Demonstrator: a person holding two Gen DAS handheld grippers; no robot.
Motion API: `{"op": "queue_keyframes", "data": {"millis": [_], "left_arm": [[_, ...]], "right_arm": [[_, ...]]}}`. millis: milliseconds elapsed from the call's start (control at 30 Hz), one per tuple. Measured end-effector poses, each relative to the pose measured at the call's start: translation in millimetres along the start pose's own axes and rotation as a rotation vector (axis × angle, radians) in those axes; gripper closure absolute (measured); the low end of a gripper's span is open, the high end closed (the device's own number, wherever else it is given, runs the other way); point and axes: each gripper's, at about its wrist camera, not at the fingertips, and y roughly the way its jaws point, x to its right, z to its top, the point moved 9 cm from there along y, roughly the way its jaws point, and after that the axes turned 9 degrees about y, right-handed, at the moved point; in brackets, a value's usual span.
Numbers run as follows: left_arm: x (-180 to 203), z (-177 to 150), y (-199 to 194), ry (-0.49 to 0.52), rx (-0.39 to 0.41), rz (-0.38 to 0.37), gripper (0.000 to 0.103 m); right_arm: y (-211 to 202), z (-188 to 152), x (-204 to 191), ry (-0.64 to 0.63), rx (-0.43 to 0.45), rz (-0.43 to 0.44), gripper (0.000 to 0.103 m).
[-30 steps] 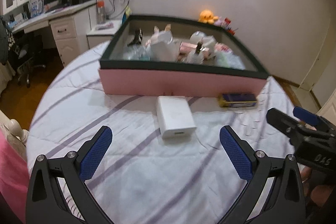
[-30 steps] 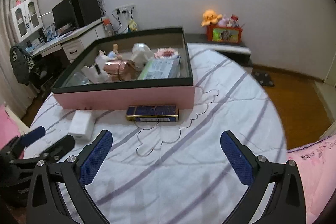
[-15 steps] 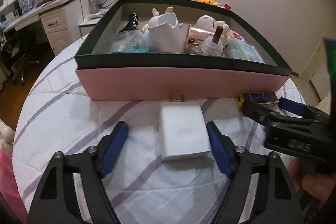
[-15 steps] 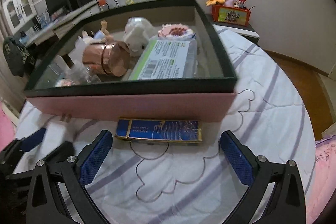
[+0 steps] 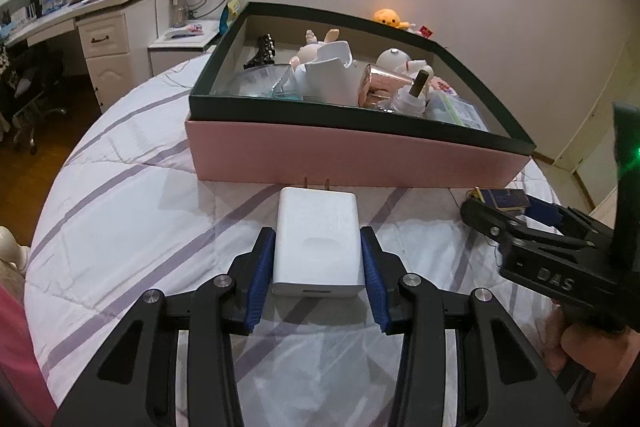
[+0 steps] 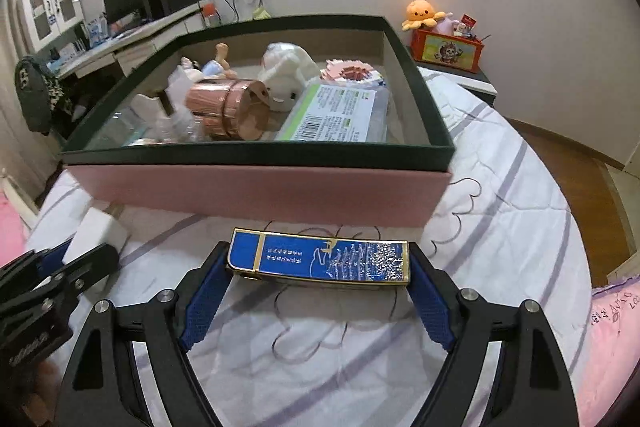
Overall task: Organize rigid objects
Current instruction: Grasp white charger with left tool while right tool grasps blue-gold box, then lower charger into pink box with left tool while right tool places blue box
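White plastic fills your left gripper [image 5: 318, 277]: both blue pads press the long sides of the white charger [image 5: 318, 241], so the jaws are closed to the charger's width and have hold of it. It lies flat on the striped bedcover [image 5: 132, 227], long axis running away from you, its two prongs [image 5: 316, 183] pointing at the pink box [image 5: 352, 159] and stopping just short of its front wall. That wall, topped by a dark green rim, stands straight across your path. Inside, from the left, you see a black clip [image 5: 262, 53], a clear container [image 5: 262, 83], a white holder [image 5: 326, 77], a copper cup [image 5: 384, 87] on its side and a small bottle [image 5: 412, 95]; the right wrist view adds a white plush [image 6: 286, 73] and a flat green-labelled packet [image 6: 340, 113] in the right half. To the right, your right gripper [image 6: 318, 291] is set wide, its pads at the two short ends of the blue case [image 6: 320, 261], which lies flat with its long axis crosswise, parallel to the box front and near it; contact looks made at both ends, though you cannot tell how firm it is. Open cover lies left of the charger and right of the case, up to the bed's edge. The two grippers sit near each other with the bedcover between.
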Motion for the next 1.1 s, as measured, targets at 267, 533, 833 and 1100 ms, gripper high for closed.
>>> {"op": "queue_keyframes", "data": {"millis": [267,533,833,1100], "left_arm": [[-2,8,-25,0.01,0.045,-0.005,0.061],[-4,66,-45,0.049,0.139,0.003,0.061],[-31,170,-13,0.046,0.171,0.025,0.061],[-39,215,24,0.057,0.147,0.028,0.061]], "right_arm": [[-47,10,-16,-0.019,0.065,0.089,0.019],[-65,56,-30,-0.033,0.124,0.127,0.019],[-32,140,-35,-0.013,0.118,0.112,0.019],[15,182,-24,0.033,0.07,0.097,0.019]]}}
